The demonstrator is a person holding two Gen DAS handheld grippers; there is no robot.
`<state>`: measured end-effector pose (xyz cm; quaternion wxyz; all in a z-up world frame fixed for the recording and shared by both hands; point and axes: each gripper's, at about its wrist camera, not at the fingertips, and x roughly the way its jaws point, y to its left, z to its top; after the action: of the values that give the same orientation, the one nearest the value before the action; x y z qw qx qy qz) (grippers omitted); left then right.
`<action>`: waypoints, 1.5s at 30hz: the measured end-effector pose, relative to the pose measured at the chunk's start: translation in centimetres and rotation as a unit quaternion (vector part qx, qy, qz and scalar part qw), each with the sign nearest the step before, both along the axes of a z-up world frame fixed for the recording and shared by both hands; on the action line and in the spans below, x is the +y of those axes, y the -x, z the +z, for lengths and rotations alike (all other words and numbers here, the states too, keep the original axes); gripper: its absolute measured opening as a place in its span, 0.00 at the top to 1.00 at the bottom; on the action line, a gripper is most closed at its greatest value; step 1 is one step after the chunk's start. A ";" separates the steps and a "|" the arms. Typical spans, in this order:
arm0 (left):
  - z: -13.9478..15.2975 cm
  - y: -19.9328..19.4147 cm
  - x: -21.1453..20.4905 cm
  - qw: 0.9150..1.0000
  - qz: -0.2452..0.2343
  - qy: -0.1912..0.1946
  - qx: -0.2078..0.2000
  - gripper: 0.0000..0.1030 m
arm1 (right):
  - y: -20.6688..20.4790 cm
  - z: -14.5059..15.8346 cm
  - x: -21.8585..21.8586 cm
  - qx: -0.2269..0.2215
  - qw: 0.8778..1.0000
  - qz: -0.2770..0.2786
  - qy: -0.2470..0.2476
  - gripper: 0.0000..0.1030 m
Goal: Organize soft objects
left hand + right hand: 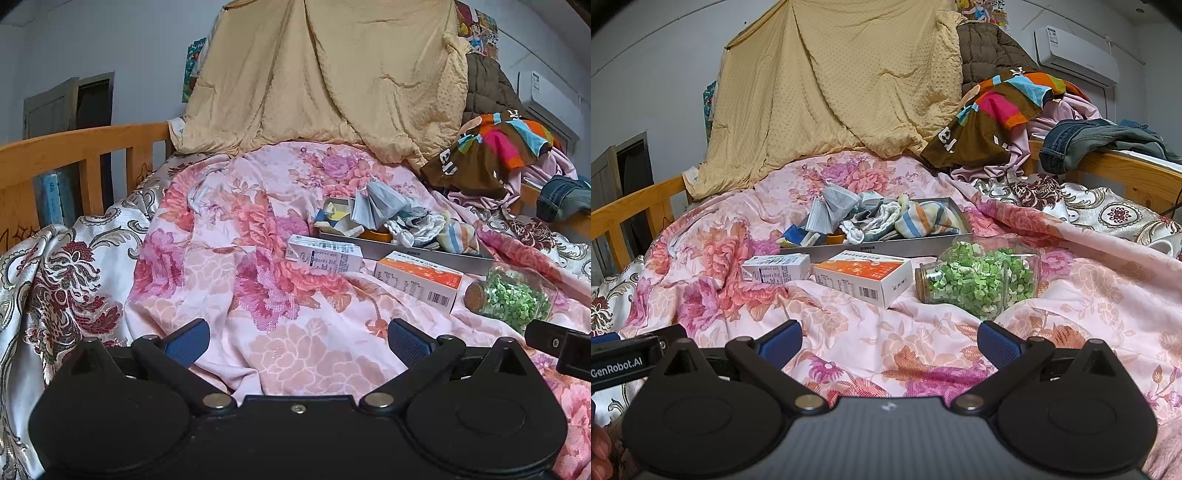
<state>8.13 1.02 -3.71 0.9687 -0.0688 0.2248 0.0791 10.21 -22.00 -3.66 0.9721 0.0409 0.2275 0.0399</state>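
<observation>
Both the left gripper (298, 341) and the right gripper (889, 341) stand wide and hold nothing above the floral bedcover (849, 332). The socks (916, 219) and what seems a face mask (831, 208) lie in the grey tray (886, 249), behind 2 boxes (864, 277).

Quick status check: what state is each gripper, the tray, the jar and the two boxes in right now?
left gripper: open, empty
right gripper: open, empty
tray: heaped with masks and socks
jar: on its side, corked, full of green bits
white box: lying flat, closed
orange box: lying flat, closed
</observation>
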 end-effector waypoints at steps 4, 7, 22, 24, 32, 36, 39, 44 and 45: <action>-0.1 -0.1 0.1 1.000 -0.001 -0.002 0.003 0.01 | 0.0 0.0 0.0 0.000 1.000 0.000 0.000 0.00; -0.2 -0.1 0.2 1.000 0.000 -0.004 0.005 0.01 | 0.0 0.0 0.0 0.001 1.000 0.000 0.001 0.00; -0.2 -0.1 0.1 1.000 -0.001 -0.007 0.008 0.01 | -0.1 -0.1 0.1 0.002 1.000 0.000 0.001 0.00; -0.2 -0.1 0.1 1.000 -0.001 -0.008 0.007 0.01 | -0.1 -0.1 0.1 0.002 1.000 0.000 0.001 0.00; -0.4 -0.3 0.1 1.000 -0.003 -0.007 0.013 0.01 | -0.1 0.0 0.1 0.003 1.000 0.000 0.002 0.00; -0.4 -0.3 0.1 1.000 -0.003 -0.008 0.013 0.01 | 0.1 -0.4 0.1 0.007 1.000 0.001 0.002 0.00; -0.4 -0.3 0.1 1.000 -0.003 -0.008 0.013 0.01 | 0.1 -0.7 0.1 0.011 1.000 0.002 0.003 0.00; -0.5 -0.3 0.1 1.000 -0.003 -0.008 0.014 0.01 | 0.0 -0.6 0.1 0.012 1.000 0.002 0.003 0.00; -0.4 -0.3 0.1 1.000 -0.004 -0.008 0.013 0.01 | 0.0 -0.6 0.1 0.012 1.000 0.002 0.003 0.00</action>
<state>8.42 1.10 -4.14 0.9665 -0.0593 0.2373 0.0784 10.21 -21.92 -4.31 0.9694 0.0379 0.2390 0.0407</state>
